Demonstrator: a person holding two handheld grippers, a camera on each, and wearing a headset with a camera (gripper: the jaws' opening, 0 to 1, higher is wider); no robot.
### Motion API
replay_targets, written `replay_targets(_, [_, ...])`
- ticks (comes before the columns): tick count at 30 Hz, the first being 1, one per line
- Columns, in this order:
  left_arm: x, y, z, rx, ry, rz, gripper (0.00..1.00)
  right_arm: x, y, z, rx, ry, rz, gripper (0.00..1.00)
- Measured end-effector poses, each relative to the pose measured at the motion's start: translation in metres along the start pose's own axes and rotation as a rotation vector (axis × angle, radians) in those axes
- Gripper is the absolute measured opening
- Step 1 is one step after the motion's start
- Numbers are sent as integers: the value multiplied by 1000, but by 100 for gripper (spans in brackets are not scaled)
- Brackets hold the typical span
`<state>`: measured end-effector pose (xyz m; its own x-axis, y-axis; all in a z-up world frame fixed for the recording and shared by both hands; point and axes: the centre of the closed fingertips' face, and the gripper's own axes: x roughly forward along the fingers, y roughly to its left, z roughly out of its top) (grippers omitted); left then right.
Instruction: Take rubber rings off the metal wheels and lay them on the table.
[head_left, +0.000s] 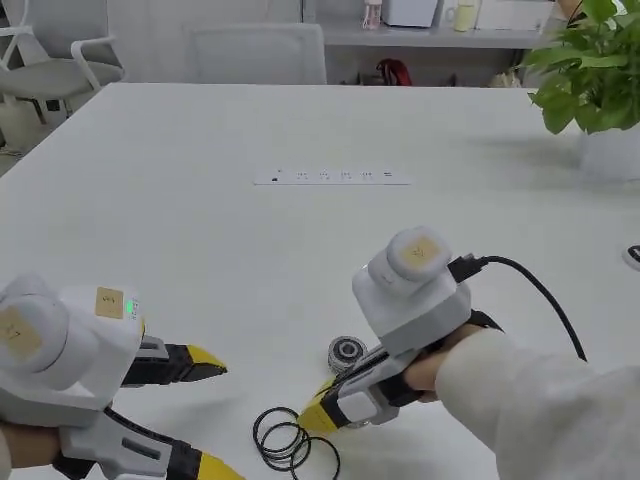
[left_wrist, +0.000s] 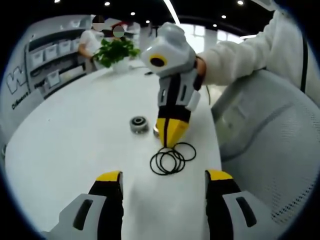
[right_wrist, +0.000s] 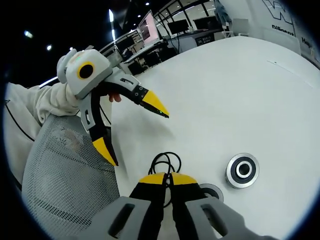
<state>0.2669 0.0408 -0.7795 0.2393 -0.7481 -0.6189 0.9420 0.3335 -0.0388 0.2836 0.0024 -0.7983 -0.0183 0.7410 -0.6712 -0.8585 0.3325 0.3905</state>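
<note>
**Closely paired: rings at the right claw's tip**

Plainly, the rubber rings (head_left: 288, 442) lie heaped flat on the table (head_left: 200, 200), directly ahead of the right gripper (head_left: 318, 415) and at its tip. Its jaws are pressed together; whether they pinch a ring we cannot tell. The left gripper (head_left: 212, 414), jaws spread wide and empty, stands farther off. One metal wheel (head_left: 347, 351) lies just beyond. The right gripper view adds a second wheel (right_wrist: 210, 191), tucked beside its jaw.
</note>
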Motion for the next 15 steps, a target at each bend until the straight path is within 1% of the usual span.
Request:
replay_targets(3, [-1, 0, 2, -1, -6, 3, 68, -4, -2, 5, 7, -22, -8, 2])
replay_targets(5, [-1, 0, 3, -6, -10, 0, 69, -6, 0, 9, 13, -39, 2, 4])
replay_targets(7, [-1, -1, 3, -16, -15, -3, 72, -8, 2, 13, 1, -53, 1, 6])
replay_targets(10, [-1, -1, 4, -15, -17, -2, 73, -12, 6, 20, -18, -74, 10, 9])
replay_targets(12, [-2, 0, 5, -16, -19, -1, 73, -16, 8, 25, -35, -90, 11, 15])
replay_targets(15, [-7, 1, 8, -16, -23, 4, 75, -23, 7, 36, -49, -130, 1, 23])
